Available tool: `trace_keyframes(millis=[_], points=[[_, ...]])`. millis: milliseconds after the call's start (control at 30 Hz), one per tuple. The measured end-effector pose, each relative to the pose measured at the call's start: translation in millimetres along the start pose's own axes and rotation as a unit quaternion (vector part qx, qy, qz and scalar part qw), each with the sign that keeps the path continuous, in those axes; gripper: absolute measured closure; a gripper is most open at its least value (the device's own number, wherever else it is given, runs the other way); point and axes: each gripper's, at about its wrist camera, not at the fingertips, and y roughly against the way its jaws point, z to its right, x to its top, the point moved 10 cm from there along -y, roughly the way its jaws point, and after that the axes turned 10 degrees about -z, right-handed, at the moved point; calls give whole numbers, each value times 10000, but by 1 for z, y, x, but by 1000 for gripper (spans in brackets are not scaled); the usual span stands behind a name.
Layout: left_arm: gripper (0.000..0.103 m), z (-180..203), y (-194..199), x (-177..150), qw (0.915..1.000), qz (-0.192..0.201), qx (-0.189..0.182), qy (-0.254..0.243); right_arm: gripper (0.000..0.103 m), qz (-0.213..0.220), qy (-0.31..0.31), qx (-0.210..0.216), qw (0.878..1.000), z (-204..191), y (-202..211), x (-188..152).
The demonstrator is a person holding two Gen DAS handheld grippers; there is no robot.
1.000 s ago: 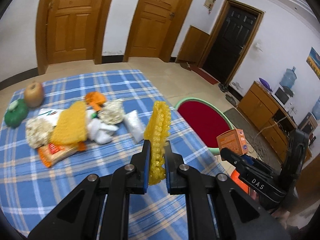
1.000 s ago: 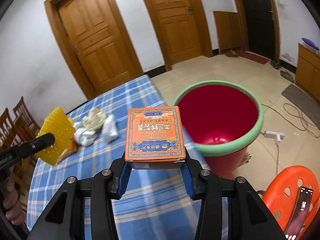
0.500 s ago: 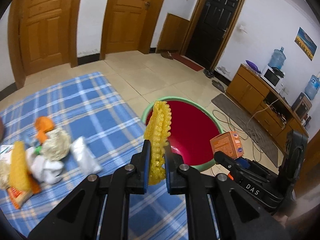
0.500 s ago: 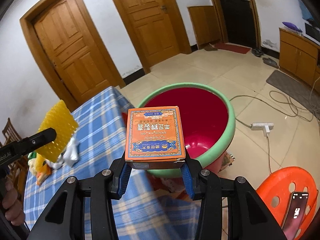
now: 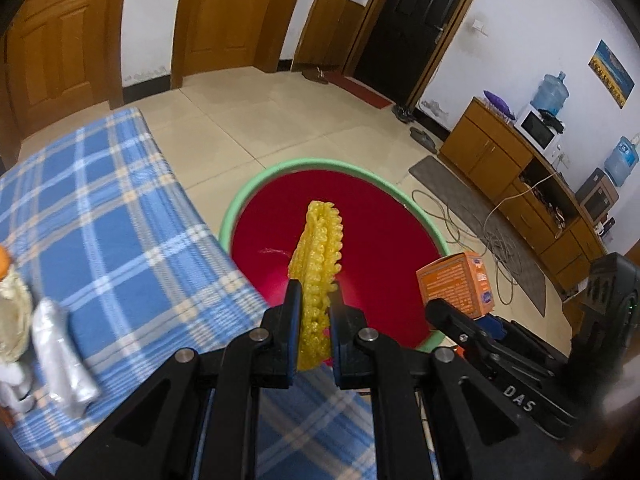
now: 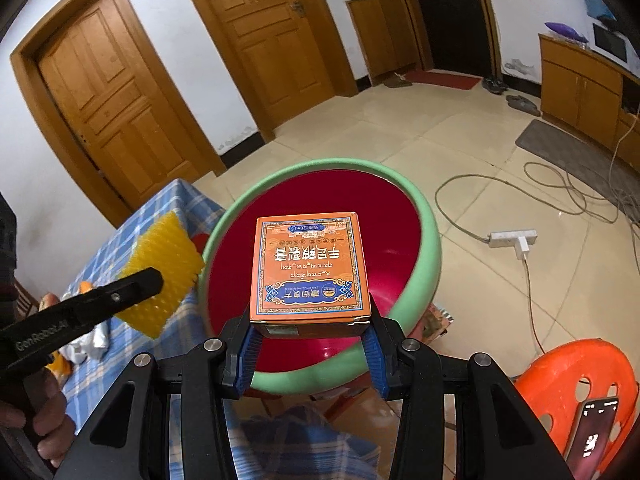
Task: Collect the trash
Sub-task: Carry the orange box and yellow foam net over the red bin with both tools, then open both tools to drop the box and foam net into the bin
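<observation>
Jaws of the left gripper (image 5: pixel 316 312) clamp a yellow mesh pad (image 5: pixel 320 248); right gripper (image 6: pixel 310 340) grips an orange box (image 6: pixel 308 268) above the red basin (image 6: pixel 424 248).

The round red plastic tub with a green rim (image 6: pixel 430 240) stands on the tiled floor (image 6: pixel 460 152) just beside the blue-checked cloth-covered desk (image 5: pixel 104 240). Over it hang the orange printed cardboard box (image 6: pixel 308 268) and, to its left, the yellow bumpy foam sheet (image 6: pixel 164 268). An orange perforated plastic stool (image 6: pixel 576 368) stands right of the tub.

A table with a blue checked cloth (image 5: pixel 104 240) has a silver packet (image 5: pixel 60 364) and white crumpled bits (image 5: pixel 14 312) lying on it. On the tiled floor (image 6: pixel 472 148) stand a red tub (image 6: pixel 428 236) and an orange stool (image 6: pixel 560 368).
</observation>
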Motion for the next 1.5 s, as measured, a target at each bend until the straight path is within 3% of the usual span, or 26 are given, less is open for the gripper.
trace_keyframes(millis=[467, 633, 733, 933, 1233, 1333, 1500], points=[[91, 6, -32, 0, 9997, -224, 19, -25, 57, 18, -132, -92, 9999, 16, -3, 6], [66, 2, -27, -1, 9997, -205, 130, 101, 57, 19, -142, -73, 9999, 14, -4, 7], [63, -4, -25, -2, 9994, -201, 167, 210, 57, 9, -132, -78, 9999, 14, -5, 7], [54, -16, -8, -10, 9985, -113, 293, 445, 57, -39, -48, -121, 9999, 12, -8, 10], [49, -37, 35, -21, 9961, 228, 547, 648, 55, -120, 21, -189, 9997, 8, -14, 16], [49, -44, 49, -26, 9951, 313, 604, 711, 46, -94, 17, -140, 9999, 5, -11, 15], [49, -57, 70, -34, 9928, 460, 722, 842, 45, -60, 49, -49, 10000, -7, -2, 14]])
